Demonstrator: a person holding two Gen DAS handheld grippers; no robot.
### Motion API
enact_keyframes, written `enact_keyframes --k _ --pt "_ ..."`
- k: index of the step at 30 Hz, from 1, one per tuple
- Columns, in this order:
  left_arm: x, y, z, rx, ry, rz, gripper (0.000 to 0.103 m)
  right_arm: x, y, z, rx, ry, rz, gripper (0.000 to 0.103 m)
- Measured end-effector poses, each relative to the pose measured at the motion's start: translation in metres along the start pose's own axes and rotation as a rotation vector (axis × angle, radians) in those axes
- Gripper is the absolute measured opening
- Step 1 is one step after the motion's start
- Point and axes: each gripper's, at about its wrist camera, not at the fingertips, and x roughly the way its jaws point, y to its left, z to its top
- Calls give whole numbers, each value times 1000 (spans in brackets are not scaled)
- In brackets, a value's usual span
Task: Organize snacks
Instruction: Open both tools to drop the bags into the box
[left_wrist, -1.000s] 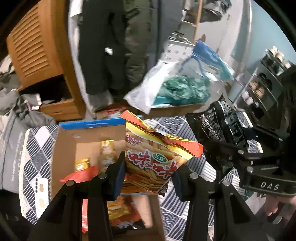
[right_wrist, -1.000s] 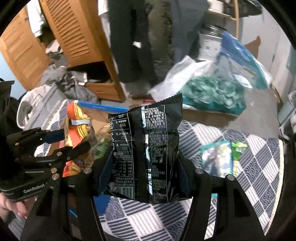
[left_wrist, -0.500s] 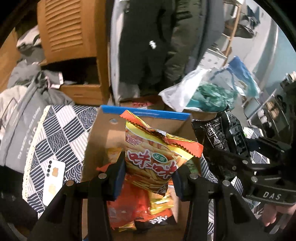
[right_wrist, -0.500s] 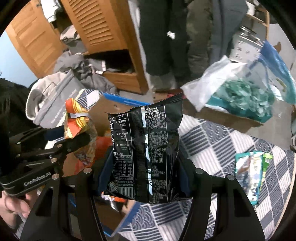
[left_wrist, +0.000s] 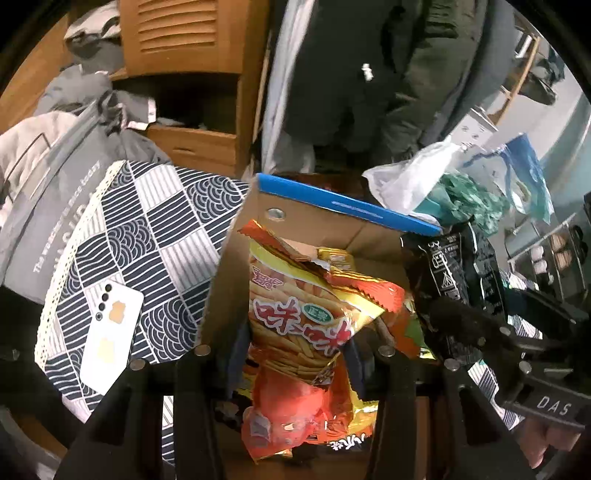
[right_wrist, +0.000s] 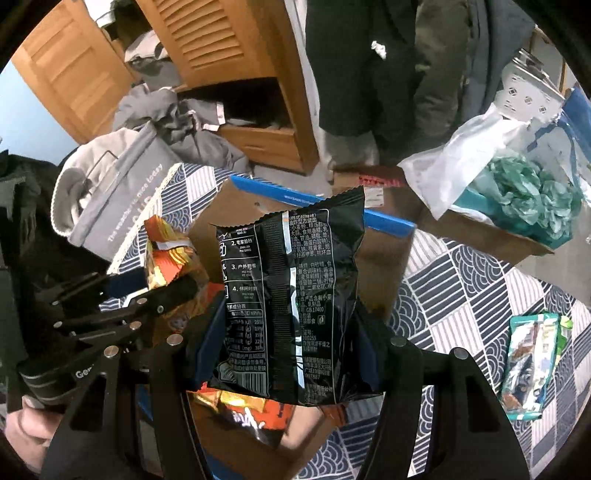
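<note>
My left gripper (left_wrist: 295, 347) is shut on an orange and yellow snack bag (left_wrist: 295, 314), held over the open cardboard box (left_wrist: 317, 229) with a blue flap edge. Several orange and red snack packs (left_wrist: 291, 413) lie inside the box beneath it. My right gripper (right_wrist: 284, 350) is shut on a black snack bag (right_wrist: 291, 291), also above the box (right_wrist: 384, 266). In the left wrist view the black bag (left_wrist: 458, 266) hangs to the right, beside the box. In the right wrist view the orange bag (right_wrist: 170, 254) sits at the left, in the other gripper.
A white phone (left_wrist: 110, 332) lies on the patterned cloth (left_wrist: 147, 240) left of the box. A teal snack pack (right_wrist: 532, 362) rests on the cloth at the right. Behind stand a wooden cabinet (right_wrist: 229, 55), hanging coats, a grey bag (left_wrist: 40, 158) and a plastic bag with teal contents (right_wrist: 517, 188).
Both grippers have travelled left and a little down with their bags, from beside the box to over its opening. The left gripper has rolled. Both grips are unchanged.
</note>
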Motion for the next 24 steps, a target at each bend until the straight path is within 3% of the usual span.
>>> enact_keyframes --k 5,9,11,16,24 --pt "-1 3 0 -10 -3 17 50 4 2 -1 -11 9 -2 64" --pt "-11 -1 0 12 -46 38 66 5 2 -1 -12 10 -8 64" --pt "-15 -5 1 30 -65 50 68 4 2 -1 -10 7 -9 66" --pt "-25 -15 -1 87 -103 92 69 -3 -2 0 1 -11 -3 69" --pt "-35 -31 -1 119 -119 81 69 -21 -16 -3 19 -46 -9 69"
